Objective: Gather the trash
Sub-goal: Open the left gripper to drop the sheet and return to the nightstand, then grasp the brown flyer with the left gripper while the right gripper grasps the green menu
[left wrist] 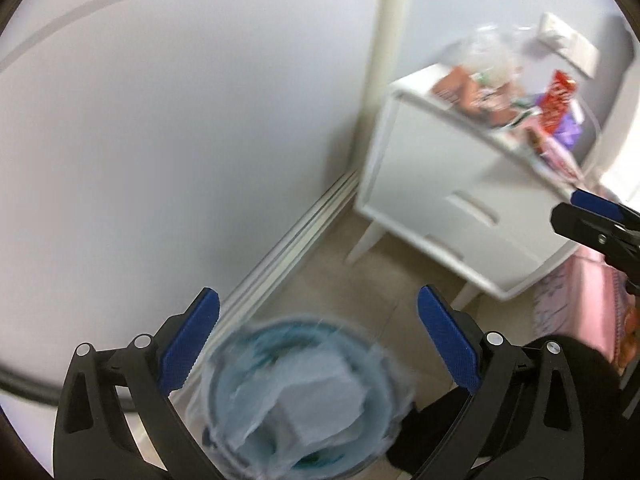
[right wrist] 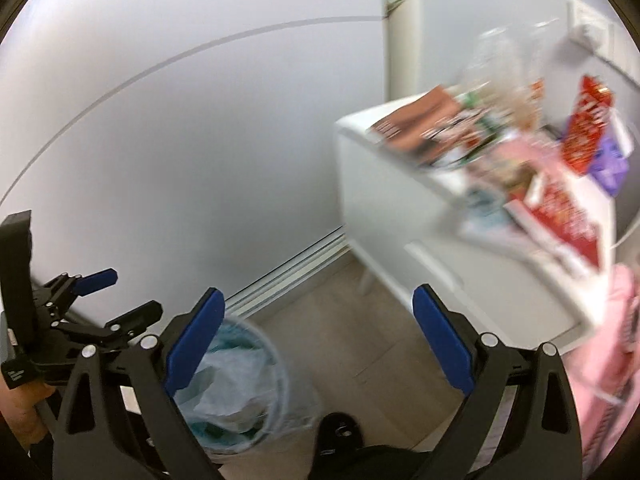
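A round bin (left wrist: pixel 304 392) with a clear liner stands on the floor by the wall, with crumpled white paper and teal bits inside. My left gripper (left wrist: pixel 318 300) hangs above it, open and holding nothing. My right gripper (right wrist: pixel 319 298) is also open and holds nothing, with the bin (right wrist: pixel 236 376) below its left finger. Blurred wrappers (right wrist: pixel 520 152) in red, purple and brown litter the top of a white nightstand (right wrist: pixel 384 184). The same trash pile (left wrist: pixel 500 92) appears in the left wrist view. My left gripper (right wrist: pixel 120 296) shows at the far left of the right wrist view.
The nightstand (left wrist: pixel 452 208) stands on short legs in the corner beside a pale wall. Pink bedding (right wrist: pixel 608 360) lies to its right. A dark shoe (right wrist: pixel 340 424) is on the tiled floor near the bin. A wall socket (right wrist: pixel 588 24) sits above the nightstand.
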{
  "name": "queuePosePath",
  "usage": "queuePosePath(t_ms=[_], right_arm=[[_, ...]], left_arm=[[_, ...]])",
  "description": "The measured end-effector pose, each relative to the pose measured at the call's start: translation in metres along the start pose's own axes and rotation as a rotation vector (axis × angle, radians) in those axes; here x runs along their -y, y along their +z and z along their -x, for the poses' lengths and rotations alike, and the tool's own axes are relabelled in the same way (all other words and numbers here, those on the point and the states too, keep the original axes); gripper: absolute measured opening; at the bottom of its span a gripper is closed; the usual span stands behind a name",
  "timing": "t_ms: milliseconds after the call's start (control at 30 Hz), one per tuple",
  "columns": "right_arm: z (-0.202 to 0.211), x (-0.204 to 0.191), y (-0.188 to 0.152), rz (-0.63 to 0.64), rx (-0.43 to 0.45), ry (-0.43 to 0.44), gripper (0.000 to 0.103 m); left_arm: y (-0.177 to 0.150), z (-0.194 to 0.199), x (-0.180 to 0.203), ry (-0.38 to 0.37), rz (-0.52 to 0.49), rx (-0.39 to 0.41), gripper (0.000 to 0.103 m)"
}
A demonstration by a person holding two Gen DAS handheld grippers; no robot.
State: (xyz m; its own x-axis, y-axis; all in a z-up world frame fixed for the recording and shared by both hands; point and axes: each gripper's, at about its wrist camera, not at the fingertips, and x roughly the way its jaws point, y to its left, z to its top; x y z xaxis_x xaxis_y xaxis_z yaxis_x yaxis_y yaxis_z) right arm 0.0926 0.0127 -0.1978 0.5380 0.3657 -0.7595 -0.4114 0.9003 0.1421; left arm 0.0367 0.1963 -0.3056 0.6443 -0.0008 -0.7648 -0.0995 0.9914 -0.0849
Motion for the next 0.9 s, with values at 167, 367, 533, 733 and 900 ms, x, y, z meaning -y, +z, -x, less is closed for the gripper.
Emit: queuePosePath(t_ms=[167,367,533,733,900], right_arm=[[0.031,0.034,0.021,-0.013,0.056,-0.037,0.092],[0.048,0.067,0.041,-0.022,0.079,-0.059,0.092],[0.050,0.093,0.050,-0.032,0.089,-0.084,0.092],[0.041,0.118,0.063,-0.083,0.081,-0.096,0.092],[0.026,0.138,0.075,-0.140,0.063,-0.097,0.092]], left_arm=[[0.039,0.011,0.039,-0.039,-0.083,0.058,0.096],[0.082,0.019,0.080,-0.104,-0.154,0.102,0.096],[0.106,0.016,0.114,-0.115,-0.251,0.123,0.096],[0.119,-0.002,0.147,-0.121,-0.350,0.121,0.096],[0.128,-0.020,0.167,-0.106,-0.420,0.133,0.096]])
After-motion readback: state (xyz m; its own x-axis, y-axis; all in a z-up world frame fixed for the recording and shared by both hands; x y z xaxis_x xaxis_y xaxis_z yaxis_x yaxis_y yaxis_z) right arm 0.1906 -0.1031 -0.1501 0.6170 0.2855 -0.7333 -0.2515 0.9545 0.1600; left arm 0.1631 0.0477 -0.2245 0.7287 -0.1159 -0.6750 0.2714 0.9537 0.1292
